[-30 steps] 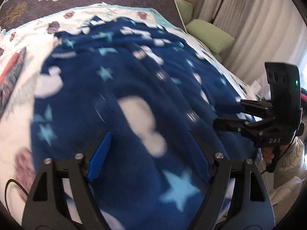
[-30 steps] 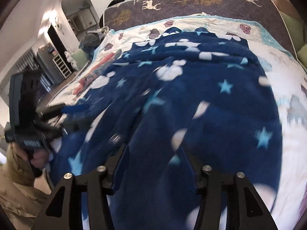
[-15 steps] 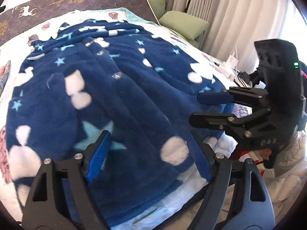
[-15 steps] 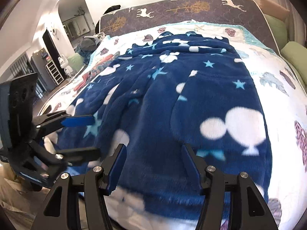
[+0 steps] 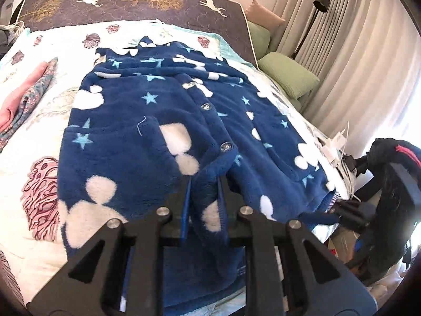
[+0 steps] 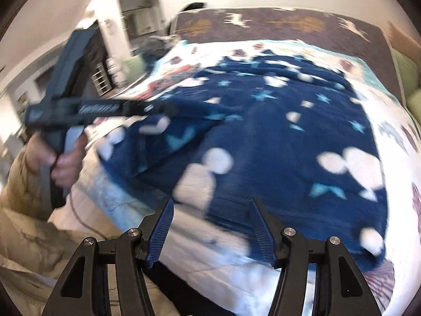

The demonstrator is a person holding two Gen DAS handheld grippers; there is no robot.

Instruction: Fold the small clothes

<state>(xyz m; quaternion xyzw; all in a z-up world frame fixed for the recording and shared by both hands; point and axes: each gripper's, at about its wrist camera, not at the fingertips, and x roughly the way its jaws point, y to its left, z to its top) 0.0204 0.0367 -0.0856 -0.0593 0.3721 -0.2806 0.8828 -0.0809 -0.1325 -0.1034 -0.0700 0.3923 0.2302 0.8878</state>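
Note:
A dark blue fleece garment (image 5: 147,131) with white shapes, light blue stars and buttons lies spread on the bed; it also shows in the blurred right wrist view (image 6: 276,137). My left gripper (image 5: 204,200) is shut on the garment's near hem by the button placket and lifts a fold of it. In the right wrist view the left gripper (image 6: 168,109) reaches in from the left at the hem. My right gripper (image 6: 210,233) is open and empty, just short of the near hem. In the left wrist view it is a dark blur (image 5: 350,213) at the garment's right corner.
The bed has a white quilt (image 5: 31,163) with shell prints and a dark headboard (image 5: 136,2) with deer. Folded pink and patterned clothes (image 5: 23,92) lie at the left. Green pillows (image 5: 286,76), a floor lamp (image 5: 310,23) and curtains stand at the right.
My left gripper has closed on the near hem and pulled back, lifting a fold. My right gripper has drawn back toward the bed's front edge and stays open.

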